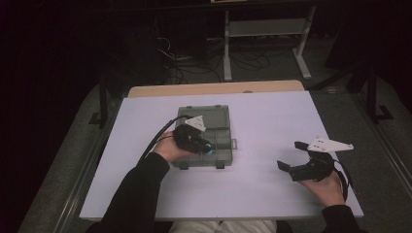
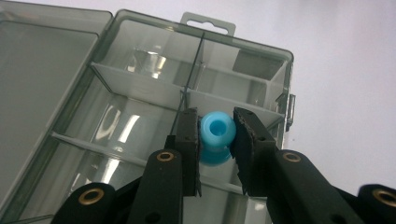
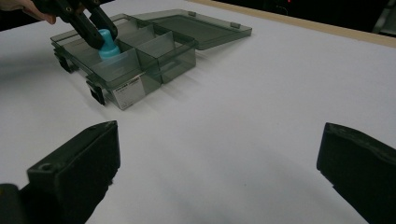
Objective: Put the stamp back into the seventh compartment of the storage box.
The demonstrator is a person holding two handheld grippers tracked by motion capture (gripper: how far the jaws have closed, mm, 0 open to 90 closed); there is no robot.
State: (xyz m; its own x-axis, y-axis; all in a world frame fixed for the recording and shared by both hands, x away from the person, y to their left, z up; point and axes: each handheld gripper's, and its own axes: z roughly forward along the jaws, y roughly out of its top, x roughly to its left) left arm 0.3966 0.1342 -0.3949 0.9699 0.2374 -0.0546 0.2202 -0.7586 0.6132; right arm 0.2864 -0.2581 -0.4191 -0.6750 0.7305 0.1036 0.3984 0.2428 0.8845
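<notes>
Your left gripper [image 2: 216, 140] has its jaws clamped on a small blue plastic piece [image 2: 215, 135], holding it by its narrow neck just over a compartment near the right end of the smoky clear organizer box [image 1: 221, 116]. The box sits left of centre on the white surface [image 1: 272, 121], its lid [image 3: 205, 25] swung open and lying flat. A white label [image 3: 127, 91] is stuck on one outer wall, but its print is too small to read. Your right gripper [image 1: 291, 155] rests well apart, near the right edge, jaws spread wide with nothing between them.
</notes>
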